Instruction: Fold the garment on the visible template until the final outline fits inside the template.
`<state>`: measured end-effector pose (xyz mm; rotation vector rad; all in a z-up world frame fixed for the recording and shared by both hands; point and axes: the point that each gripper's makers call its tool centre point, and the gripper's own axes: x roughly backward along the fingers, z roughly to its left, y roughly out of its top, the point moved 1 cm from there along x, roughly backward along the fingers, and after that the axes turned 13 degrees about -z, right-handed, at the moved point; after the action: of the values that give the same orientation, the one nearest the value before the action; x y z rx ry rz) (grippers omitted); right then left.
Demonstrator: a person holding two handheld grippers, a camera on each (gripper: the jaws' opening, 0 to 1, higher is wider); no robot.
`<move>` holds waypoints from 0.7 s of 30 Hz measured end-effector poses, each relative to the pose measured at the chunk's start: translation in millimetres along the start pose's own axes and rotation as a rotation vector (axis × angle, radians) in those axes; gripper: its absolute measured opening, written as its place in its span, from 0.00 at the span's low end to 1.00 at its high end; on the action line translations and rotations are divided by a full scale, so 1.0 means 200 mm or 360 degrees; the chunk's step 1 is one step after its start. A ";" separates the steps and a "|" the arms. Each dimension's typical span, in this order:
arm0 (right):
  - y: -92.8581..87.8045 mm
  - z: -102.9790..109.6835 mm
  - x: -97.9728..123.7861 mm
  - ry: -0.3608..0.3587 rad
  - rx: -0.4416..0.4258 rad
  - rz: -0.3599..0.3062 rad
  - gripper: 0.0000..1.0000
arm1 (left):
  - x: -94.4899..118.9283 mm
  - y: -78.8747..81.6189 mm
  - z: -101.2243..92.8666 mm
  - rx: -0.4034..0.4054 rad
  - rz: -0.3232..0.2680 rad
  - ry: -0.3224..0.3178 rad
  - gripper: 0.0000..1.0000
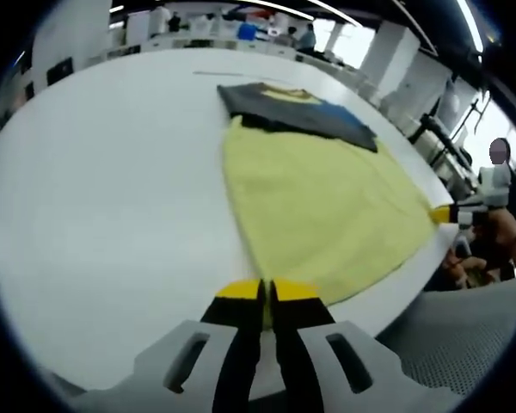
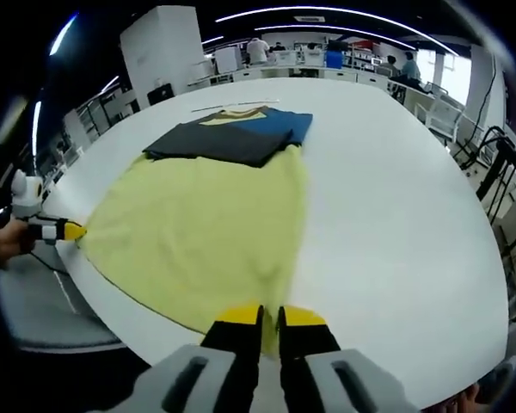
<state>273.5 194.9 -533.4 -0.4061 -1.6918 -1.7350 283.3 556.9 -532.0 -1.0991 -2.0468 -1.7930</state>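
A yellow garment (image 1: 318, 202) lies spread flat on a large white table (image 1: 112, 189), reaching from the table's near edge away toward a dark folded stack (image 1: 297, 107) at its far end. In the left gripper view, the left gripper (image 1: 267, 297) has its yellow-tipped jaws clenched on one near corner of the cloth's hem, and the garment runs forward and to the right from those jaws. The right gripper (image 1: 443, 215) appears at the right of this view, pinching the other near corner. In the right gripper view, the right gripper (image 2: 271, 320) likewise holds the near hem with jaws closed, and the cloth stretches forward and to the left, with the left gripper (image 2: 69, 231) at the far left corner. The garment's long axis points away from both grippers, so a fold would likely carry this near edge forward over the cloth. Each gripper is equally near its own corner. No template outline can be made out.
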 end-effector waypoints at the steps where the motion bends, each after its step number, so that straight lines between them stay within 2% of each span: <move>1: 0.00 0.00 0.00 -0.0002 -0.0004 0.0001 0.00 | 0.00 0.00 0.00 -0.0013 0.0003 -0.0002 0.01; 6: 0.00 0.00 0.00 0.0000 -0.0011 -0.0005 0.00 | 0.00 0.00 0.01 -0.0013 0.0019 0.0000 0.00; 12: 0.00 0.01 0.01 0.0021 0.0010 0.0007 0.00 | 0.01 -0.01 0.01 -0.0074 0.0042 -0.0010 0.00; 21: 0.00 0.05 0.02 0.0085 0.0059 0.0016 0.00 | 0.05 0.02 0.01 -0.0020 0.0034 -0.0011 0.00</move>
<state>267.7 204.1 -529.3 -0.3475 -1.6786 -1.6902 278.9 562.7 -523.2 -1.1278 -2.0223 -1.7969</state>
